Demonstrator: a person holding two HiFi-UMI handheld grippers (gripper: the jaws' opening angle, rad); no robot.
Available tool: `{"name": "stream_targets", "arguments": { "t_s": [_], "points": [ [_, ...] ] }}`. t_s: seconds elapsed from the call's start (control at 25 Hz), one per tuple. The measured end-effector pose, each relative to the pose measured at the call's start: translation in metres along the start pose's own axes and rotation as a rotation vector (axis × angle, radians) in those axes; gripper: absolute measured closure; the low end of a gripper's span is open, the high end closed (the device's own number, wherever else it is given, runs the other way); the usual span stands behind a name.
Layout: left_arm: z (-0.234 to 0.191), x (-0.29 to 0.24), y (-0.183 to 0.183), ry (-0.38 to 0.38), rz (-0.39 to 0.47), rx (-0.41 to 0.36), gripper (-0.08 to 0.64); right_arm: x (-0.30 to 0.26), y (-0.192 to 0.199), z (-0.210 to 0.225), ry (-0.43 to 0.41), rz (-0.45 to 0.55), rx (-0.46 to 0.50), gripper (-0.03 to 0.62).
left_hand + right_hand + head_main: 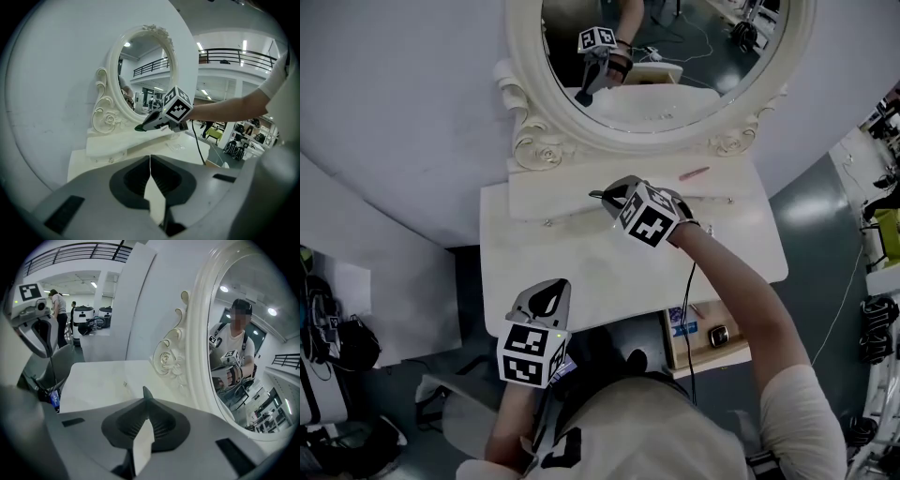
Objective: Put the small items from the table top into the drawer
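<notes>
My right gripper hovers over the back of the white dressing table, just in front of the raised shelf. It is shut on a small dark pointed item, whose greenish tip sticks out past the jaws. My left gripper hangs at the table's front edge with its jaws shut together and nothing between them. A pink stick-like item lies on the shelf under the mirror. The open drawer at the front right holds a blue packet and a small dark object.
The oval mirror in its carved white frame stands at the table's back and reflects the right gripper. A small clear item lies on the table top near its right side. A cable runs down from the right gripper past the drawer.
</notes>
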State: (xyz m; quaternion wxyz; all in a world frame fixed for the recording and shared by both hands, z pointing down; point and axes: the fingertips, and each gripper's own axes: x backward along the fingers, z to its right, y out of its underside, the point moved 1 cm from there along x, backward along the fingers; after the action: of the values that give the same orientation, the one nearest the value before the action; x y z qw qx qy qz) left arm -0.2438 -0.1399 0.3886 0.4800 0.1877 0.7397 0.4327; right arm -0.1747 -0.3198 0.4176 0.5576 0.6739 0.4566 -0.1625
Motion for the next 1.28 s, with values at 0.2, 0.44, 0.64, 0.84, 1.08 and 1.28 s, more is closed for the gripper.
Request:
{"name": "stream_targets", "arguments": {
  "t_s": [0.2, 0.44, 0.64, 0.84, 1.08, 1.28],
  "points": [
    [0.004, -0.002, -0.006, 0.006, 0.001, -0.016, 0.503, 0.006, 0.005, 0.0, -0.002, -0.003, 0.0, 0.552],
    [0.017, -0.006, -0.012, 0.003, -0.008, -0.055, 0.502, 0.023, 0.012, 0.0, 0.014, 0.021, 0.003, 0.552],
    [0.041, -0.013, -0.015, 0.018, -0.018, -0.077, 0.502, 0.043, 0.025, 0.001, 0.018, 0.041, -0.006, 0.552],
    [0.063, -0.02, -0.014, 0.028, -0.034, -0.091, 0.503, 0.061, 0.04, 0.002, 0.02, 0.054, -0.017, 0.552],
    [0.086, -0.024, -0.015, 0.035, -0.037, -0.112, 0.502, 0.079, 0.058, 0.0, 0.025, 0.063, -0.03, 0.552],
    [0.103, -0.023, -0.015, 0.03, -0.031, -0.127, 0.503, 0.095, 0.066, -0.002, 0.036, 0.08, -0.025, 0.552]
  ]
}}
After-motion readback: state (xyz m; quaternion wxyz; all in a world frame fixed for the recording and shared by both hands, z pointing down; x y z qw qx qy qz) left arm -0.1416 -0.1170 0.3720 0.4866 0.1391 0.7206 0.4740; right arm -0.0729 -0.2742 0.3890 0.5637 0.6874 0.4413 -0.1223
